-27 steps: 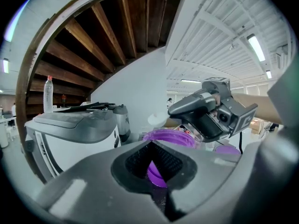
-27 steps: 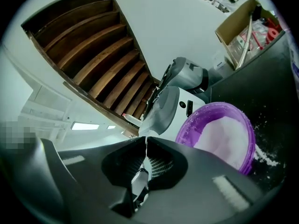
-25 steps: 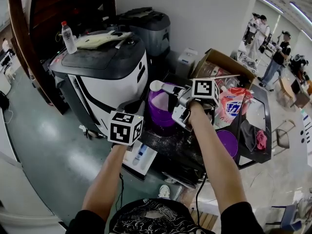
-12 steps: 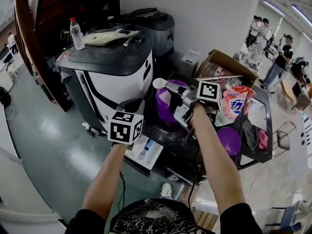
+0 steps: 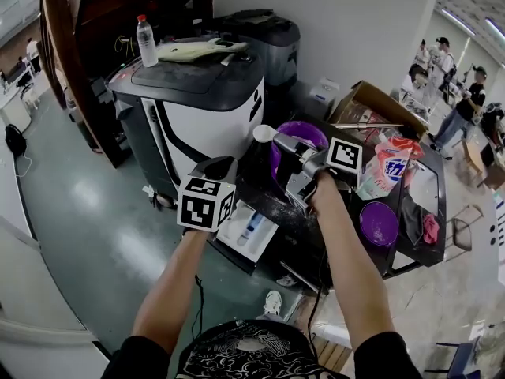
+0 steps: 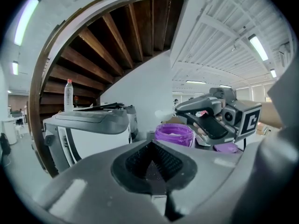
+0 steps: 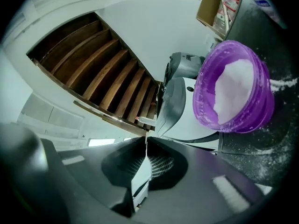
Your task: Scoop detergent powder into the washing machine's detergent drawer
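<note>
Washing machine [image 5: 197, 105]: stands to the left of the purple tub [image 5: 293, 137]. A water bottle [image 5: 145, 41] stands on its lid.
Left gripper [image 6: 150, 163]: the jaws are pressed together with nothing between them. It hangs below and to the left of the tub, just above the drawer.
Detergent drawer [image 5: 246, 229]: pulled open, below and to the left of the tub and lower than the tub's table [image 5: 410, 255]. It is the target and looks narrow.
Scoop [image 5: 263, 133]: the white bowl is at the tub's left rim. Whether it carries powder cannot be made out.
Tub contents: white detergent powder [image 7: 233, 90] is heaped inside, and loose grains lie on the table around the tub.
Right gripper [image 7: 144, 157]: clamped on the scoop's thin handle, which is seen edge-on. It is just to the right of the tub.
Risk, tilt: the flat handle is pinched along a narrow strip, so the scoop could probably swivel in the jaws and dump its load.
Risk, path: the way to the drawer drops down and to the left over the table edge, so a fast or shaky carry would likely scatter powder on the floor.
Risk, crowding: the left gripper sits close to the drawer and could get bumped during the pour.
</note>
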The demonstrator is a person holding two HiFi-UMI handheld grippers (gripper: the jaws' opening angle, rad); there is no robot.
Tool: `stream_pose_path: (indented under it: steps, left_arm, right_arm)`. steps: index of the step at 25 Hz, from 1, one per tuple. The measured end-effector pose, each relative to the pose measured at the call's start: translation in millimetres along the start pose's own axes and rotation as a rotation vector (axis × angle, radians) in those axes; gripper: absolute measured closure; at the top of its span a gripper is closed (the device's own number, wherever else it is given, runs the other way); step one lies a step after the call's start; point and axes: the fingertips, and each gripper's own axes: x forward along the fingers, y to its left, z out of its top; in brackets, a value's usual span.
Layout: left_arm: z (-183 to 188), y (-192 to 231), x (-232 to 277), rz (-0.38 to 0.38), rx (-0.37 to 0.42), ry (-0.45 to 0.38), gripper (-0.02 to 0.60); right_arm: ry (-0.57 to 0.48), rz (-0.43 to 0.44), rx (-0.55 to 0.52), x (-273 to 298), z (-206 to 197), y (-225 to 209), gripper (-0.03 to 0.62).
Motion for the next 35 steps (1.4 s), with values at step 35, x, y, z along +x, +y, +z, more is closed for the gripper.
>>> stream_pose_path:
  steps: [35]
  left_arm:
    - [-73.6,30.9,-80.9,0.122,-0.061,0.026,0.580]
  right_arm:
    - [0.070,0.058,0.018,6.6,-123.4,-40.1,0.559]
